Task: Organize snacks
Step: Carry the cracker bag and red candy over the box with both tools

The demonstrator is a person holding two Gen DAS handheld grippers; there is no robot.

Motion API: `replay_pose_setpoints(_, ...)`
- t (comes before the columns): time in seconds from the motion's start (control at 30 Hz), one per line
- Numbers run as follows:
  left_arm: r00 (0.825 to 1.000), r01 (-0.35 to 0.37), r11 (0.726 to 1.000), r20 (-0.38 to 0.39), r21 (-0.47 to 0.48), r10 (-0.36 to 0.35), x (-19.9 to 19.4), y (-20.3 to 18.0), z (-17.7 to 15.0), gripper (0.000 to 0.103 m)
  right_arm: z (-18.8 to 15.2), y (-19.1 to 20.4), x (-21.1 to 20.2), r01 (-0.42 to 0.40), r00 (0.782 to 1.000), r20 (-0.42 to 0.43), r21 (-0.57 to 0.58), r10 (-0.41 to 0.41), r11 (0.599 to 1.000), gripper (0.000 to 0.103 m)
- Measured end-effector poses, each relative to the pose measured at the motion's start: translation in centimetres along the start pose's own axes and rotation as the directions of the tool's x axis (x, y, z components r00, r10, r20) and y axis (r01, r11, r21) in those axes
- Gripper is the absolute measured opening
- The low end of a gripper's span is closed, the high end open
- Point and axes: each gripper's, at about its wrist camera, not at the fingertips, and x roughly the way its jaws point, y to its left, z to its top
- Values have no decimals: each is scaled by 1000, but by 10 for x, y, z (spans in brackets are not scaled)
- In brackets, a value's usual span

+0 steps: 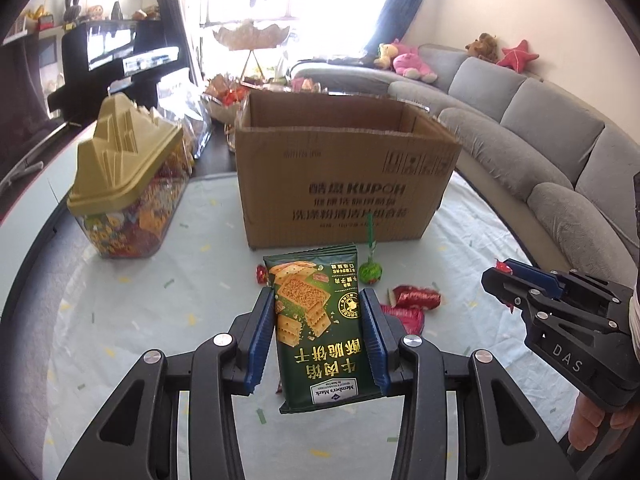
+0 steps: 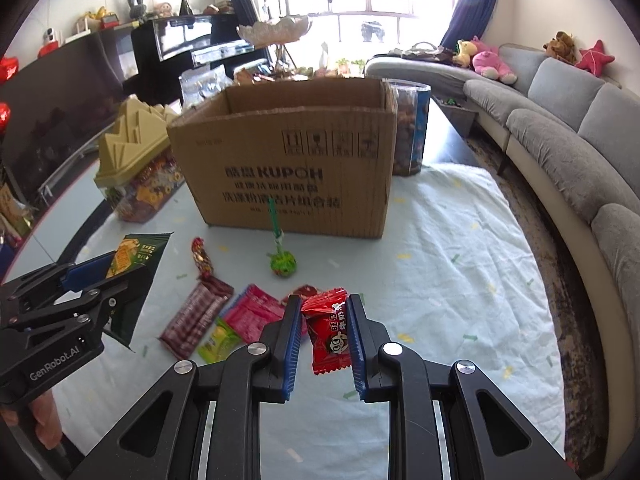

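Your left hand-held gripper (image 1: 318,320) clamps the green cracker packet (image 1: 316,328), your right hand-held gripper (image 2: 323,334) the red candy (image 2: 329,330); the cardboard box (image 2: 296,168) waits at twelve o'clock, loose snacks (image 2: 224,316) at ten o'clock on the desk (image 2: 460,280).

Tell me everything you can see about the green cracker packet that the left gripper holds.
The green cracker packet is a glossy dark green pouch with printed square crackers, gold Chinese characters and a white brand label at its near end. The left gripper clamps its two long edges between blue ribbed pads, holding it above the table cloth, tilted, with the print upside down to the camera. Only the pads touch it.
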Motion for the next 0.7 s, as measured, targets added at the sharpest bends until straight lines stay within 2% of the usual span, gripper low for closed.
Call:
replay_pose_setpoints(0.33,996,-27,999,90,29,24,-16,-4,41,42,37,3,-23,-20,995,98,4,19,1000,23)
replay_pose_setpoints(0.7,984,-72,996,164,52,63,-24,-1,91,42,89,7,-29,-42,985,166,-9,42,999,23)
